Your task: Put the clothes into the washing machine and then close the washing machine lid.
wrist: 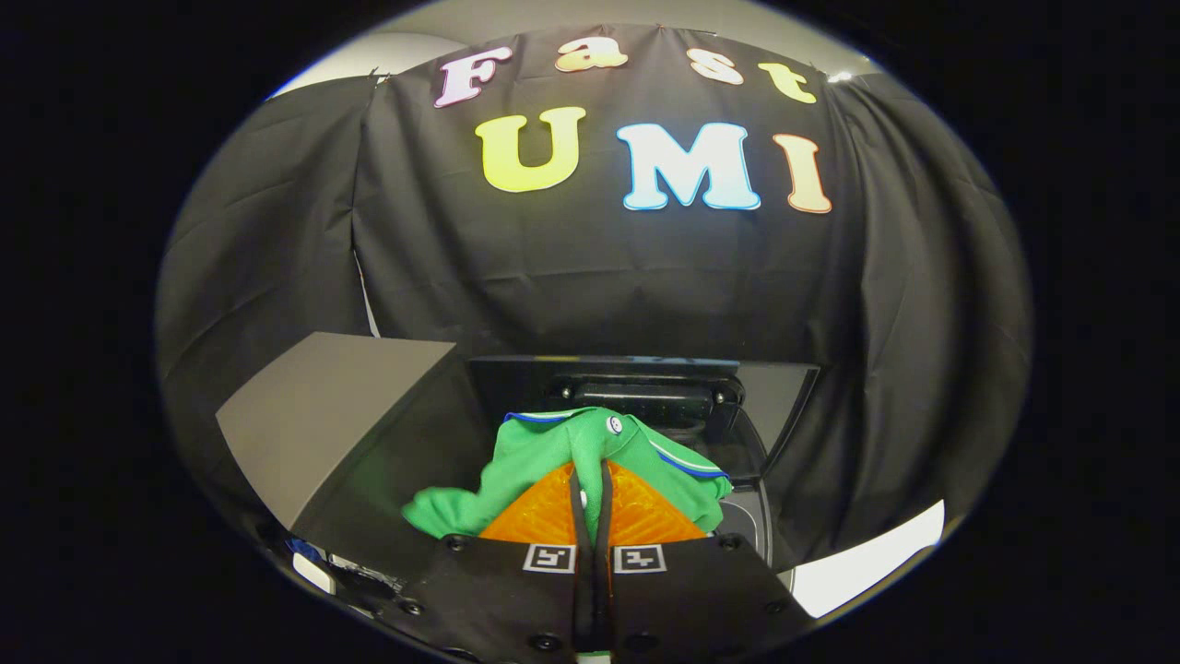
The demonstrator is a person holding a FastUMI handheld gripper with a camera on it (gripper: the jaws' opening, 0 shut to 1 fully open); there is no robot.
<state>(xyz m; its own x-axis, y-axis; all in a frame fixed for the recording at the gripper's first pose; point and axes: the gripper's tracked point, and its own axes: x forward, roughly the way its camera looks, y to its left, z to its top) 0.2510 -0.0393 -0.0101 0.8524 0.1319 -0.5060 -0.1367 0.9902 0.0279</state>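
Tongs (591,480) closed almost fully, fingers nearly touching, with a fold of the green garment (590,452) pinched between them. The cloth bunches over and ahead of the fingertips and drapes off to both sides, hanging free; one loose end (438,512) trails lower on the left. A blue-and-white trimmed edge and a small button show near the top of the bunch.

Key relation: the washing machine (387,480) lies just beyond and below the held garment. Its raised lid (645,392) stands dark and upright straight ahead, behind the cloth; the rim of the opening (751,521) shows just right of the fingers, lower than the garment. Judgement: the load is over or near the mouth, so the next move is likely down and slightly right, then release.

Around: a grey slanted panel (323,415) to the left of the machine. Pale desk surface (867,558) at lower right.

In the way: the lid's hinge block close behind the cloth; the trailing left end could snag on the machine's edge.
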